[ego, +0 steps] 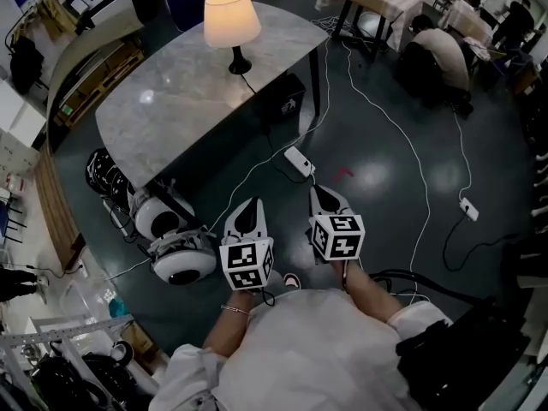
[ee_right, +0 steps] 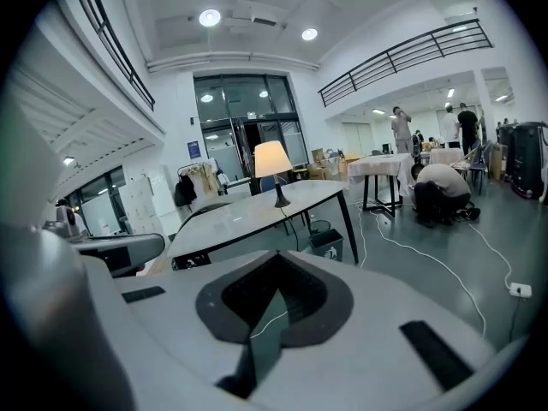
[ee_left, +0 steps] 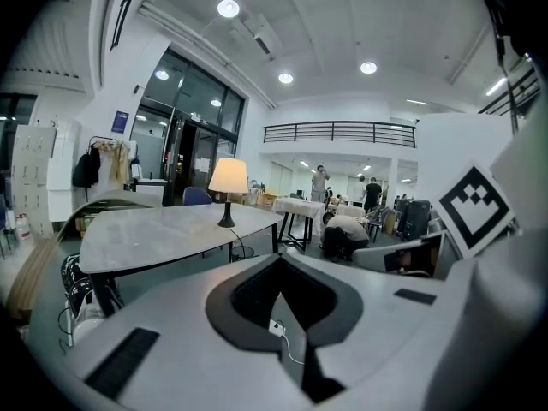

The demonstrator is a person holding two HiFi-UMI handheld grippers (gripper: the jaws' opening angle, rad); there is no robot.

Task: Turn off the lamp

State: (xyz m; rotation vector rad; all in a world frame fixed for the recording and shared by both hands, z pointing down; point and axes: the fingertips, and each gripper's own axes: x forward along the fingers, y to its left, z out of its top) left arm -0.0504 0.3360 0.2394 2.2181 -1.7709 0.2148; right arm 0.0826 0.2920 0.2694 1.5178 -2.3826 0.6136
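Nearest, the left gripper (ego: 248,205) and right gripper (ego: 323,193) hang side by side over the floor, each with its jaws pressed together and nothing between them. Toward 12 o'clock, well apart from both, the lamp (ego: 232,20) stands lit near the far edge of the table (ego: 171,118), its black cord (ego: 253,91) trailing off toward 5 o'clock. Likely trouble: feet snagging the floor cables on the approach, or closed jaws shoving the shade and tipping the lamp (its base looks small). Count: two grippers, one lamp, one table, two white power strips (ego: 299,161).
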